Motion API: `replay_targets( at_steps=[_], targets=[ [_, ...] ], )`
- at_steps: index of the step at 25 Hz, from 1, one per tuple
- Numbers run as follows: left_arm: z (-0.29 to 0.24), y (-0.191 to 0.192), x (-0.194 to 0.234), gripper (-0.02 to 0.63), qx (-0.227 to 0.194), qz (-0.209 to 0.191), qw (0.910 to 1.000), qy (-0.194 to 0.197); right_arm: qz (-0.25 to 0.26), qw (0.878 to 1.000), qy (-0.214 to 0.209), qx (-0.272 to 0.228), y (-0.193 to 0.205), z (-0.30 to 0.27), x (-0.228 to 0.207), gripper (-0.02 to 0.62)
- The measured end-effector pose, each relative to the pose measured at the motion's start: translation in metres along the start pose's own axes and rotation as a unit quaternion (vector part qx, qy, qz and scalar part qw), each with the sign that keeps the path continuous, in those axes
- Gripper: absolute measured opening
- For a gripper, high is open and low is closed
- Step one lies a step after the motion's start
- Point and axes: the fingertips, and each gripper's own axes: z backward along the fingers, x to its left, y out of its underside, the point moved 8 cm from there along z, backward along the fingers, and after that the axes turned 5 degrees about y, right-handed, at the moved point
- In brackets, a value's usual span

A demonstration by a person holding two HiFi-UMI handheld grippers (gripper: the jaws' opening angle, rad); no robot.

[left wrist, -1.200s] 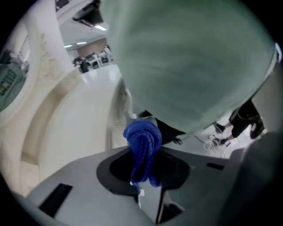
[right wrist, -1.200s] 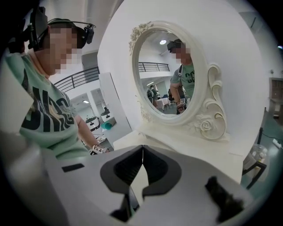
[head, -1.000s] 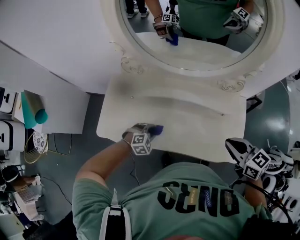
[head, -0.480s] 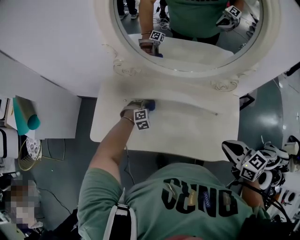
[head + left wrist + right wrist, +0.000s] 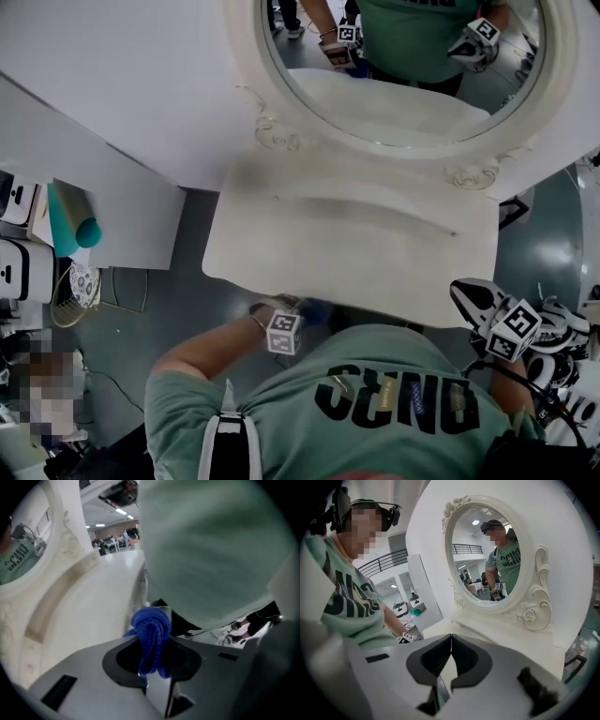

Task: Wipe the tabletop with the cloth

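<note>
The blue cloth [image 5: 150,626] sits bunched into a tight wad between the jaws of your left gripper [image 5: 153,652]. The two fingers are pressed in on it from either side, and a knot of fabric bulges out past their tips. The cloth is not on the tabletop [image 5: 375,246]. In the head view your left gripper [image 5: 294,312] is just off the near edge of the cream vanity top, towards its left end, close against your green shirt [image 5: 394,394]. The left gripper view agrees: the pale tabletop [image 5: 89,606] runs away to the left of the wad, and your shirt fills the upper right.

Your right gripper [image 5: 451,645] has its fingers brought fully together, tip against tip, with nothing between them. In the head view the right gripper [image 5: 472,298] is out past the near right corner of the vanity, beside your right hip and well apart from the cloth.

The oval mirror [image 5: 403,70], in an ornate carved white frame, stands at the back of the tabletop, and both grippers show reflected in its glass. The right gripper view looks across the tabletop at the mirror [image 5: 490,555]. To the left of the vanity, a teal roll [image 5: 75,223] lies beside a white panel.
</note>
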Motion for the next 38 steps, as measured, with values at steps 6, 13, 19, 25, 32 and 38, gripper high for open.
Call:
replay_targets(
  at_steps=[6, 13, 19, 25, 32, 38],
  targets=[
    [0.037, 0.016, 0.046, 0.104, -0.042, 0.052, 0.9935, -0.092, 0.004, 1.000, 0.000, 0.002, -0.007, -0.014, 0.010, 0.012],
    [0.077, 0.088, 0.242, 0.104, 0.054, 0.137, 0.9571, -0.249, 0.007, 1.000, 0.013, 0.015, -0.009, -0.025, 0.034, 0.012],
    [0.052, 0.083, 0.267, 0.103, 0.093, 0.077, 0.9621, -0.244, -0.010, 0.999, 0.047, 0.014, -0.004, -0.014, 0.039, 0.012],
    [0.049, 0.076, 0.239, 0.101, 0.076, 0.065, 0.9708, -0.218, -0.003, 0.999, 0.039, 0.012, -0.008, -0.021, 0.047, 0.012],
    [0.027, 0.055, 0.022, 0.101, 0.029, -0.021, 0.9968, -0.071, 0.006, 1.000, 0.021, 0.003, -0.013, -0.026, 0.046, 0.012],
    [0.026, 0.067, -0.040, 0.103, -0.003, 0.029, 0.9990, -0.033, 0.006, 1.000, 0.014, 0.010, -0.014, -0.033, 0.043, 0.012]
  ],
)
